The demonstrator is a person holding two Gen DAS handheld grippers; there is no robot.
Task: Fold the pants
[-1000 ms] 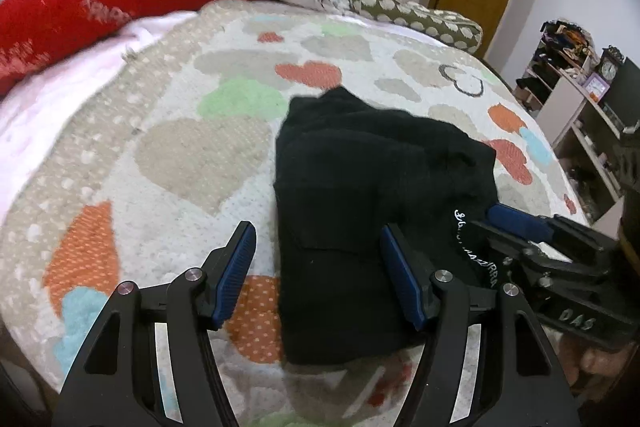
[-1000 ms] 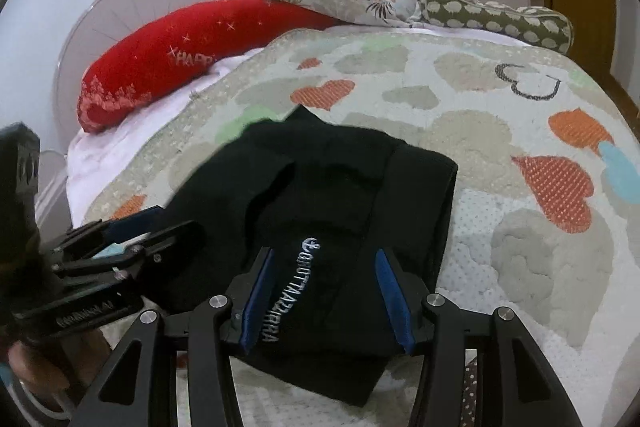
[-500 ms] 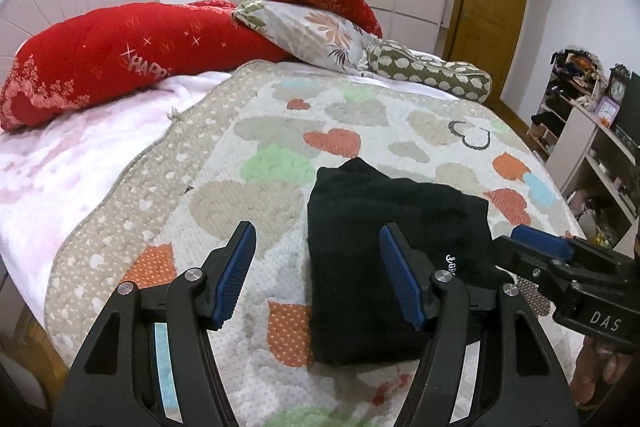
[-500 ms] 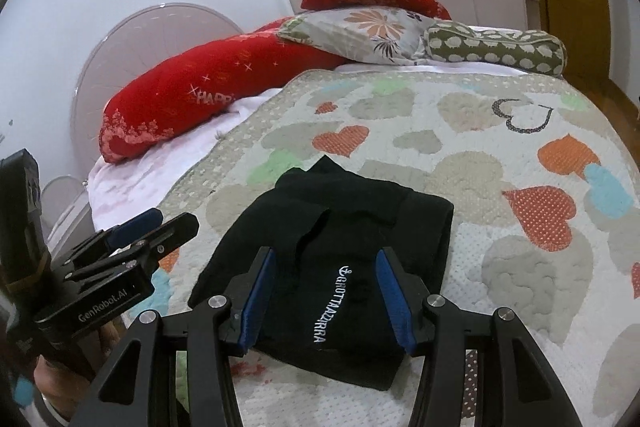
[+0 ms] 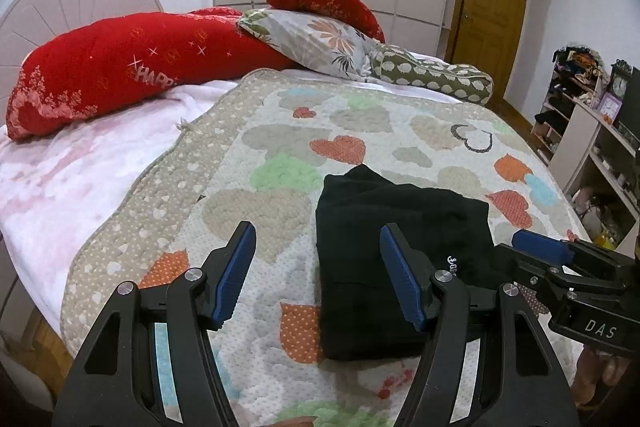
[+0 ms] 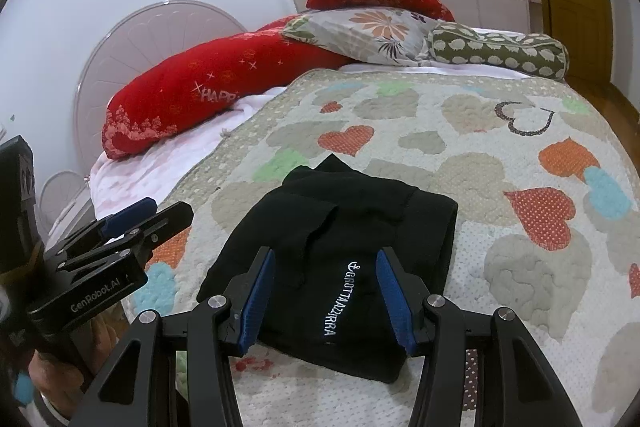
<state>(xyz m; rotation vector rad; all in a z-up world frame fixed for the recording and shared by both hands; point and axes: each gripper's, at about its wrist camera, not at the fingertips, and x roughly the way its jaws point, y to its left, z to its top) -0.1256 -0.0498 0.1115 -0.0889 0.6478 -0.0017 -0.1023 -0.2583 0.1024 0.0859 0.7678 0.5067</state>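
Heart-patterned quilt (image 5: 360,131) carries folded black pants (image 6: 340,251); left gripper (image 5: 316,271) and right gripper (image 6: 326,297) released, empty.

Left claw (image 5: 318,277): jaws spread apart, blue pads facing each other, nothing gripped between them, pointing downward at a slant. Right claw (image 6: 326,297): jaws parted, narrower than the left, nothing clamped, same downward slant. The two claws sit side by side, near each other, not touching.
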